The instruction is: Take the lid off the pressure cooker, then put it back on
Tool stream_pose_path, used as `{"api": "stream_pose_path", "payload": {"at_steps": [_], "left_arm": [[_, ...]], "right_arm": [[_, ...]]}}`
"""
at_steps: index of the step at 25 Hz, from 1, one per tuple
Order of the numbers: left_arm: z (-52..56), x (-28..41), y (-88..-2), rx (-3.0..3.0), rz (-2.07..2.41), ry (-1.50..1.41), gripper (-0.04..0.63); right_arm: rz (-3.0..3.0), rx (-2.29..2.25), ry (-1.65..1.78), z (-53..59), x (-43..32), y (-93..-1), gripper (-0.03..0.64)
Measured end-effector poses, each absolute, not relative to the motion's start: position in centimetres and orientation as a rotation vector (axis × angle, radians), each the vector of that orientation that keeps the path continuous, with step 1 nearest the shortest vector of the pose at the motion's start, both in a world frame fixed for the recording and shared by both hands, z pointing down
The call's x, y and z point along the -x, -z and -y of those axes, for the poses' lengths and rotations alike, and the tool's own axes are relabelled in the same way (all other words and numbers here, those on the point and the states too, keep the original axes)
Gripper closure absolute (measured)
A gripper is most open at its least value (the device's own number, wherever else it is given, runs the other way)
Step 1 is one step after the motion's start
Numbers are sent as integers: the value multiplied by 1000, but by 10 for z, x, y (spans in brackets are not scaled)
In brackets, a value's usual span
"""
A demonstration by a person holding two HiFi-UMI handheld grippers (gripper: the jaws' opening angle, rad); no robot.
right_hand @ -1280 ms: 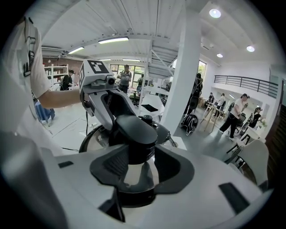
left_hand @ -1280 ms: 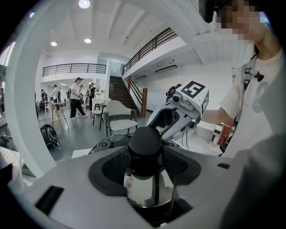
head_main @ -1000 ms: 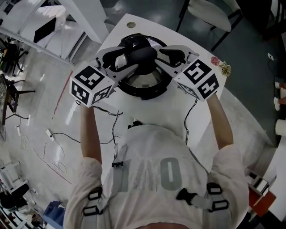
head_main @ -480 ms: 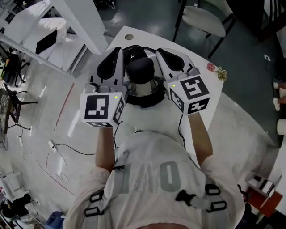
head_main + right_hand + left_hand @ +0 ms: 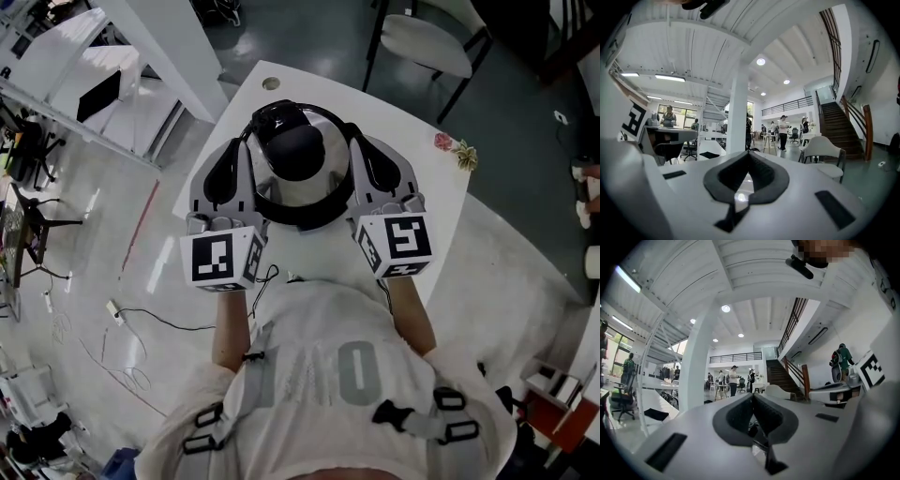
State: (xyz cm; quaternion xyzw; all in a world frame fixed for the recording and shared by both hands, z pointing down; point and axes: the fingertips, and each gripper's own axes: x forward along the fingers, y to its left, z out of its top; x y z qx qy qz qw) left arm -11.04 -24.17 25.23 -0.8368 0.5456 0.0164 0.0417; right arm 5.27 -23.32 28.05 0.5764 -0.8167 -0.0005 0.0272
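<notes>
Pressure cooker of shiny steel with a black rim (image 5: 302, 221) stands on the white, round-edged table (image 5: 427, 192), straight ahead of the person. Its domed steel lid (image 5: 286, 189), topped by a bulky black knob (image 5: 298, 150), sits on the pot. The white left gripper (image 5: 246, 133) lies along the cooker's left side and the white right gripper (image 5: 352, 129) along its right side, both close against it and pointing away from the person. In each gripper view the jaws are pressed together at the tips with nothing caught between the dark pads (image 5: 735, 416). A small flowered object (image 5: 460, 150) lies near the table's right edge, and a white-seated chair (image 5: 427, 36) stands beyond the table.
</notes>
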Motion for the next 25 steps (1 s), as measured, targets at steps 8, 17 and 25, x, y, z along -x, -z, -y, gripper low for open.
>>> {"api": "stream_pose_path", "payload": {"at_steps": [8, 17, 25], "left_arm": [[241, 112, -258, 2565, -1672, -28, 577], [242, 108, -257, 2583, -1643, -14, 578], [242, 107, -260, 2592, -1635, -7, 577]], "right_arm": [[2500, -1761, -20, 231, -51, -288, 607], [2494, -1739, -33, 229, -52, -293, 607], [2477, -1734, -43, 225, -54, -299, 607]]}}
